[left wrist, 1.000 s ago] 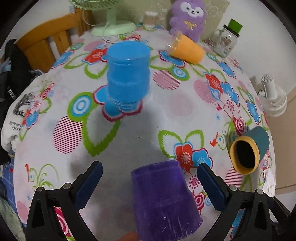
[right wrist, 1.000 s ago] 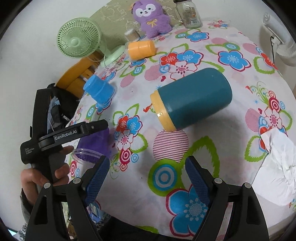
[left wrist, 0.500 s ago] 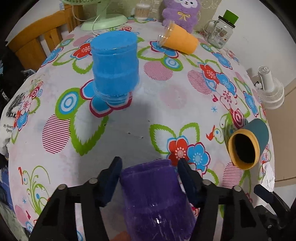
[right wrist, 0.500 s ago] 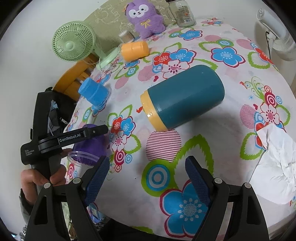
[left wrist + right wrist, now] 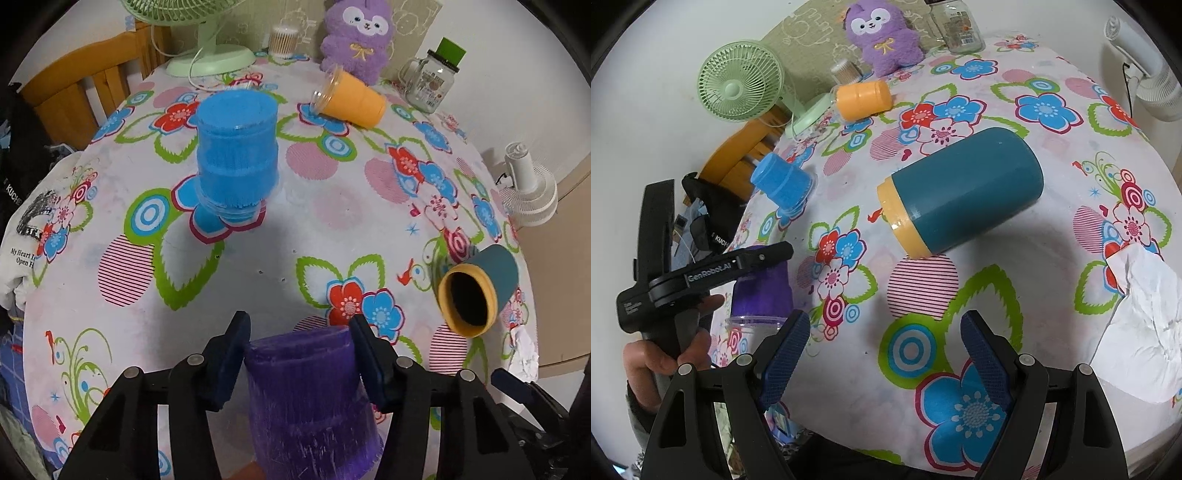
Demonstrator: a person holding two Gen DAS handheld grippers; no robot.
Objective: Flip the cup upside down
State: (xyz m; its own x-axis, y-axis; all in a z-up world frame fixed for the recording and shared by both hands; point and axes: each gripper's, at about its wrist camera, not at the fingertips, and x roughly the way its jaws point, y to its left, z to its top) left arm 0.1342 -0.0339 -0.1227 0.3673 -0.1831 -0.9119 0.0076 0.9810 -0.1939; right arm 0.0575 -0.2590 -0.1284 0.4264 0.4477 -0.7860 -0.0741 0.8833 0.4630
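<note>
A purple plastic cup [image 5: 310,391] stands upside down at the table's near edge, also in the right wrist view [image 5: 761,286]. My left gripper [image 5: 299,354] is shut on it, blue pads pressing both sides near its closed base. My right gripper [image 5: 882,354] is open and empty above the flowered cloth, short of a teal cup with a yellow rim [image 5: 960,195] lying on its side; that cup's mouth shows in the left wrist view [image 5: 476,291]. A blue cup [image 5: 236,158] stands upside down. An orange cup [image 5: 349,99] lies on its side.
A green fan [image 5: 740,86], a purple plush toy [image 5: 356,35], a glass jar with a green lid [image 5: 430,83] and a cotton-swab box [image 5: 282,40] line the far edge. A crumpled tissue [image 5: 1141,321] lies at the right. A wooden chair [image 5: 85,92] stands left.
My left gripper has closed from wide open onto the purple cup. The right gripper stays open, with its view shifted slightly.
</note>
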